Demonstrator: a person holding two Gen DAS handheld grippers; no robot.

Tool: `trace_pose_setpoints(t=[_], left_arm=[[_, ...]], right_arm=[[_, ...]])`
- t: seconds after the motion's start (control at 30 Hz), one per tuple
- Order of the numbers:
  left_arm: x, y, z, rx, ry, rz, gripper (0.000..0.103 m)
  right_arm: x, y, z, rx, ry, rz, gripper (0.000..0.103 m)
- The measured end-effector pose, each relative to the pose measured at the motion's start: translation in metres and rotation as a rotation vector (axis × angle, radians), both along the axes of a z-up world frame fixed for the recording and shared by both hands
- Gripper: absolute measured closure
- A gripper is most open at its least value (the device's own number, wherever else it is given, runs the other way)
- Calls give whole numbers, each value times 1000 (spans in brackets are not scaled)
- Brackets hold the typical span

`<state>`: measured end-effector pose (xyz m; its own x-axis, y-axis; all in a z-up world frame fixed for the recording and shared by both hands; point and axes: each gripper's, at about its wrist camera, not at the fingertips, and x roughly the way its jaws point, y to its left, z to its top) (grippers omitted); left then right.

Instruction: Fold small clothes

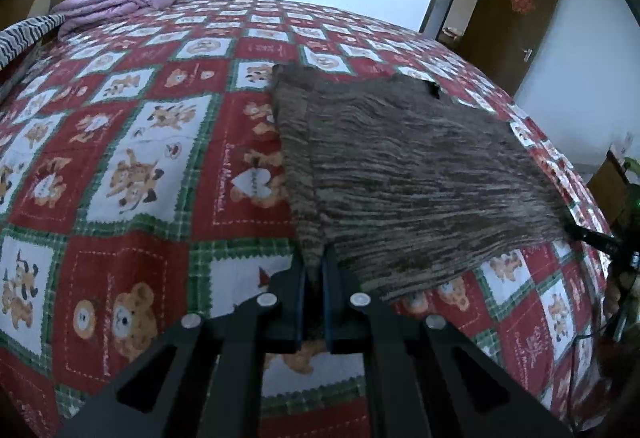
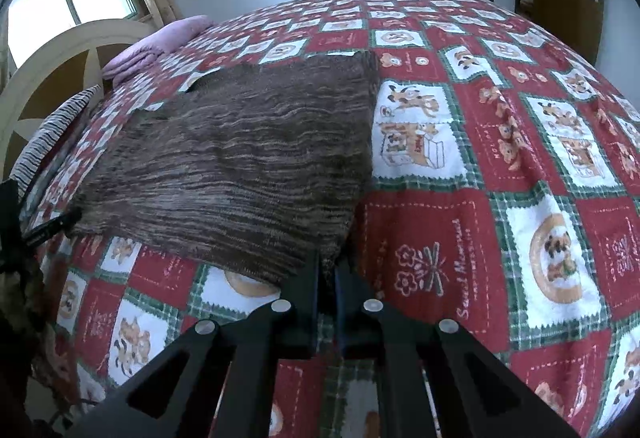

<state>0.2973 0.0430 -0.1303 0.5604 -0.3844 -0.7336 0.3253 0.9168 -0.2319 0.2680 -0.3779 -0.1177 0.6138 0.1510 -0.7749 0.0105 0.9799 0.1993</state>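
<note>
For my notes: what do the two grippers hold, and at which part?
Both hold the brown garment: the left gripper pinches its near left corner, the right gripper its near right corner.

Your left gripper [image 1: 315,266] is clamped on the near left corner of the brown striped garment [image 1: 404,174], which lies spread across the bear-patterned bedspread [image 1: 132,166]. At the garment's right corner your right gripper [image 1: 588,236] touches the cloth. A folded purple blanket [image 1: 120,0] sits far left.

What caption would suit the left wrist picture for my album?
Left tool pinching a near corner of a brown striped knit garment on a teddy-bear patchwork bedspread.
</note>
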Motion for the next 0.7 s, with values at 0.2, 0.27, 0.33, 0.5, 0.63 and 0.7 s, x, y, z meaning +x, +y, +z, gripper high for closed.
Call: trace_pose_setpoints(t=[0.2,0.27,0.33,0.5,0.63,0.7], left_arm=[[-7,-3,1,14,-22,-12,97],[-9,-3,0,11,-30,-8,97],[-11,-2,1,5,-28,-2,97],[-13,1,-1,-7,-26,5,97],[-16,-1,-1,26,-51,26,88],[-19,-1,-1,49,-66,37,83]], right_arm=[[4,-2,25,-122,-55,-128,37],[4,10,44,-104,-126,-107,34],[12,32,58,-126,-156,-61,34],[49,95,48,-43,-112,147,34],[64,142,-5,-102,48,234,33],[52,162,-3,-220,12,274,34]])
